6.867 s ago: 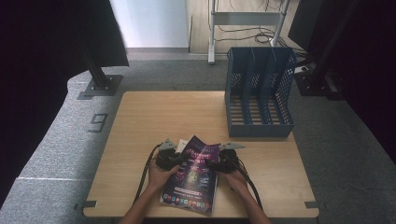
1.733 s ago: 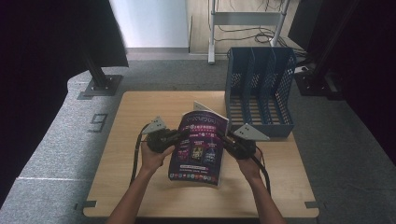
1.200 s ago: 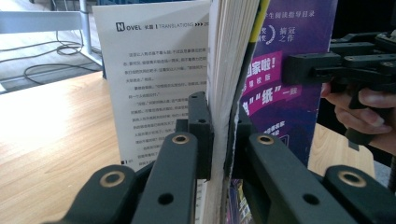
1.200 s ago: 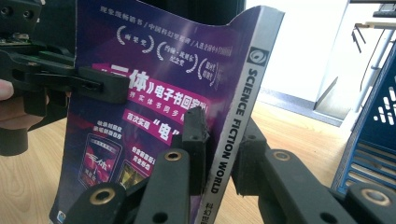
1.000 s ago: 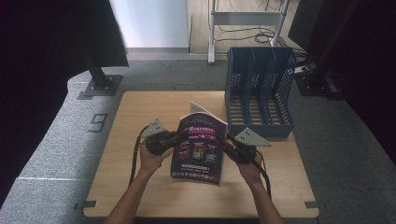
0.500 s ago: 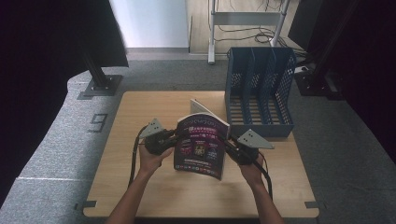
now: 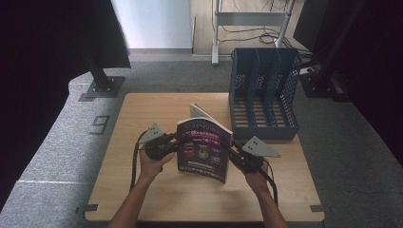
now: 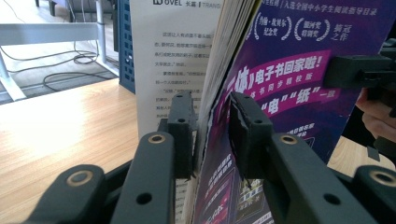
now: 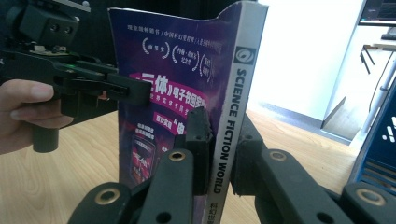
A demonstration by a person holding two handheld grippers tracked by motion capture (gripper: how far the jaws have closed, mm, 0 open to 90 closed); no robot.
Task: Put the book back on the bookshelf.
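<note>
Magazine (image 7: 203, 151) stands upright above the table (image 7: 142, 199) — spine pinched by the right gripper (image 9: 219, 140), which sits nearer the blue file rack (image 7: 264, 92) off to its right. The left gripper (image 8: 208, 126) straddles the page edge, its jaws just opening, a gap showing — long axis vertical.
</note>
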